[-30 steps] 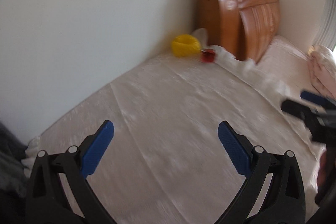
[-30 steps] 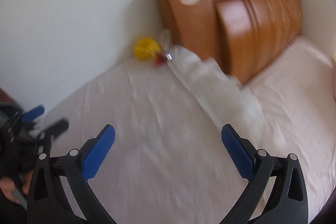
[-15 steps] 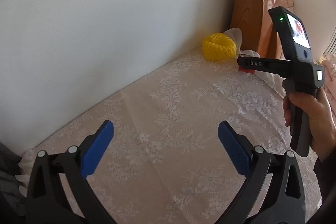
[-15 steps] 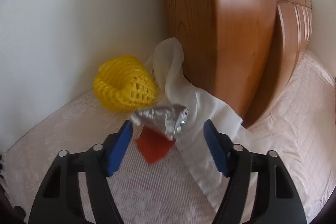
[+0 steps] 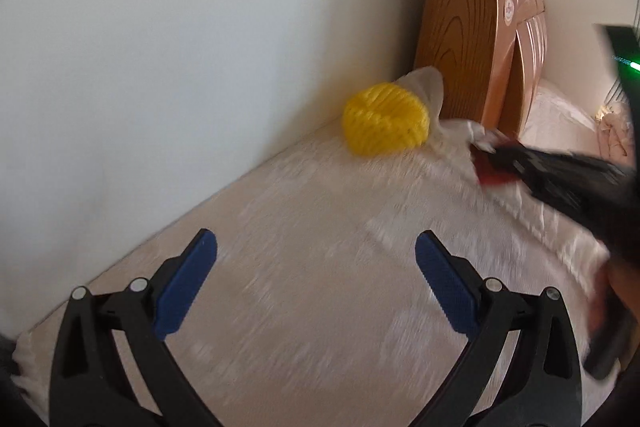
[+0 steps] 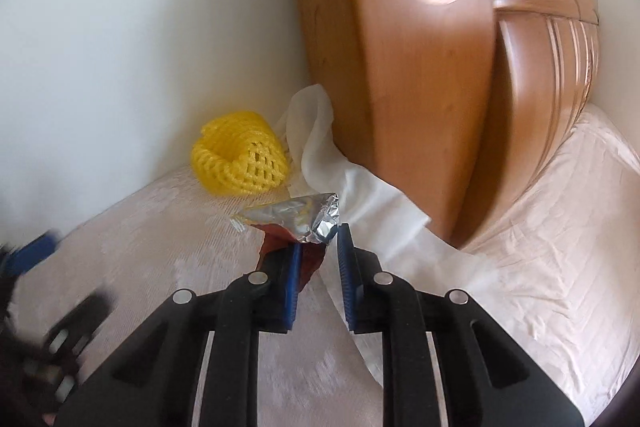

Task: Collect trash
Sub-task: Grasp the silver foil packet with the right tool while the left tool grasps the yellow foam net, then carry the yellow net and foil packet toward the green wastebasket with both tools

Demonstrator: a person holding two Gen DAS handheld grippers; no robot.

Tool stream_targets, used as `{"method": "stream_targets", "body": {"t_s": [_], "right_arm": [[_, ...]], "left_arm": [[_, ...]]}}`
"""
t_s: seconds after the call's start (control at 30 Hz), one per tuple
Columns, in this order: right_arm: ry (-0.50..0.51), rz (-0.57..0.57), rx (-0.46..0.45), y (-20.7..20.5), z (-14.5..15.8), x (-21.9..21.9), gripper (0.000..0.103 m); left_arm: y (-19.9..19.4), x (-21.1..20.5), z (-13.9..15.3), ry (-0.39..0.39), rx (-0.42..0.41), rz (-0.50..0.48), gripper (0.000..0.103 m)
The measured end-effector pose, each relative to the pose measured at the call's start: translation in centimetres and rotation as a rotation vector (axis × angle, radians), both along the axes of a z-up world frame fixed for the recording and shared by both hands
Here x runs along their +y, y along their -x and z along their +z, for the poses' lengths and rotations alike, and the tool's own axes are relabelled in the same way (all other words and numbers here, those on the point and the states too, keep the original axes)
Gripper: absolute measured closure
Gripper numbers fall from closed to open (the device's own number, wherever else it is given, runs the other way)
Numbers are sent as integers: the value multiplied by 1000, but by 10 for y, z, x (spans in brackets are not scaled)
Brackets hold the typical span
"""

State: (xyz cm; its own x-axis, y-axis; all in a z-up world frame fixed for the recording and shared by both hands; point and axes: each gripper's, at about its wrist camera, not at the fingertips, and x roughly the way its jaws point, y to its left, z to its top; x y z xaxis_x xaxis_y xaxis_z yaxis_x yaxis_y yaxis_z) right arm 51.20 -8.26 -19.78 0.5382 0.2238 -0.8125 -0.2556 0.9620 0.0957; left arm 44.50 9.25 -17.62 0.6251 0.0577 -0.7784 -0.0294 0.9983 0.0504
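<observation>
Your right gripper [image 6: 318, 247] is clamping the wrapper [image 6: 298, 223], yellow net [image 6: 240, 163] lying at 11 o'clock; your left gripper [image 5: 316, 259] is hanging wide apart over the bedspread [image 5: 320, 219].

- Bed [image 6: 560, 247]: wall [image 6: 120, 47] along its far-left side, headboard [image 6: 420, 87] upright at its far end.
- Foam net [image 6: 240, 163] on bed, against wall, left of headboard.
- Tissue [image 6: 316, 143] between net and headboard, trailing forward.
- Foil wrapper [image 6: 296, 219] on bed before net, touching tissue.
- Right claw [image 6: 318, 255] at wrapper's near edge; left claw [image 5: 316, 279] well back, over bare bed.
</observation>
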Motion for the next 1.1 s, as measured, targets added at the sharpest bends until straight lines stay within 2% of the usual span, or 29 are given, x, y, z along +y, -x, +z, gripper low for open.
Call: {"method": "stream_targets", "body": {"t_s": [0.27,0.4,0.5,0.53,0.57,0.6,0.63,0.7,0.77,0.9,1.1], "right_arm": [[-7,18,-19,80,37,-51,85],[22,35,-17,125,41,-66,85],[2,23,7,147,42,-75,85],[-4,16,12,154,42,-78,85],[-12,8,17,160,42,-81,85],[-18,2,18,165,44,-82,85],[-23,-2,16,170,45,-83,85],[-28,-9,15,178,47,-83,85],[-50,-12,18,182,49,-83,85],[-103,-24,-4,195,58,-84,85],[-141,-34,15,234,70,-91,85]], "left_arm": [[-75,-34,-23,57,4,-12,8],[-101,-44,-33,61,13,6,8],[-116,-48,-38,54,16,24,8],[-118,-49,-39,52,13,23,11],[-120,-50,-40,49,11,20,20],[-122,-52,-41,43,19,15,34],[-122,-52,-42,45,30,13,41],[-118,-51,-41,70,36,17,58],[-106,-50,-36,77,37,22,65],[-65,-53,-15,32,16,16,67],[36,-62,32,35,-31,1,67]]}}
